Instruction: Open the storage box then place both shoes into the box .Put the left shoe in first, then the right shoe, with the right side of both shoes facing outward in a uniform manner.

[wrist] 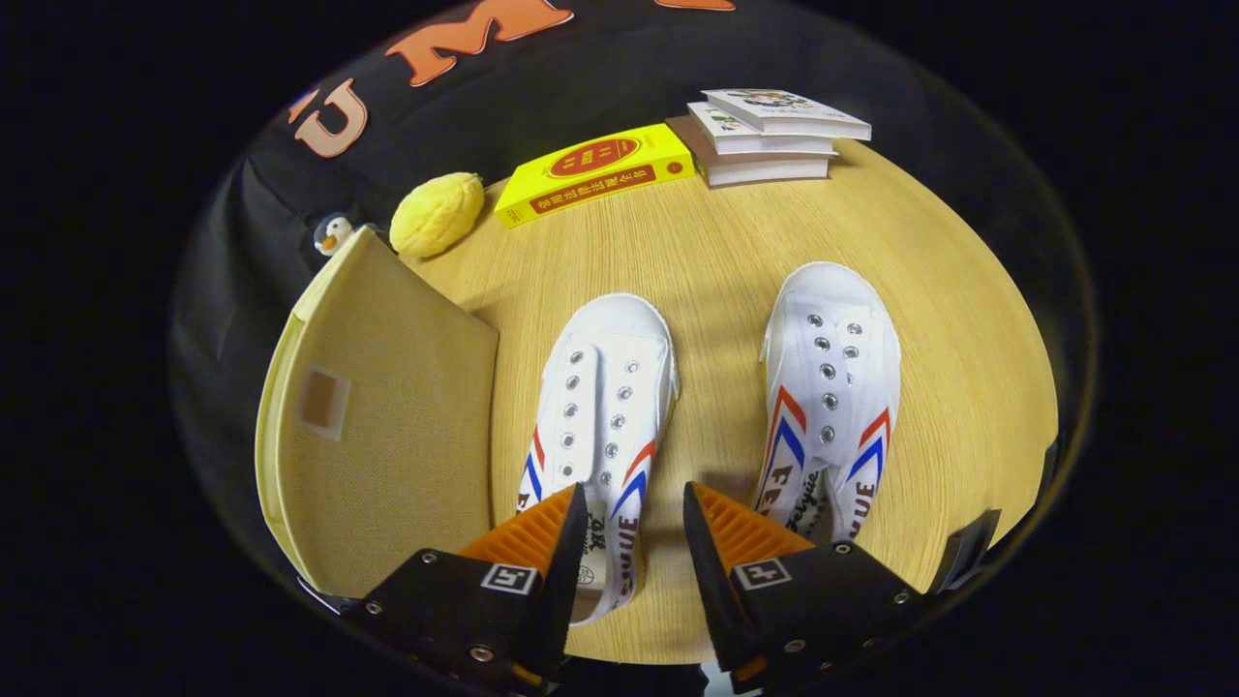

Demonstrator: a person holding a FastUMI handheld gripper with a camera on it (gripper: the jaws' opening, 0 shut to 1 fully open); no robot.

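Plainly, the two white shoes sit side by side on the round desk, toes pointing away, laid out for picking one at a time: the left shoe nearer the storage box, the right shoe further off. The box's beige lid appears shut, so opening seems not yet done. The gripper hangs above the shoes' heels, tilted downward, its jaws moderately apart and holding nothing.
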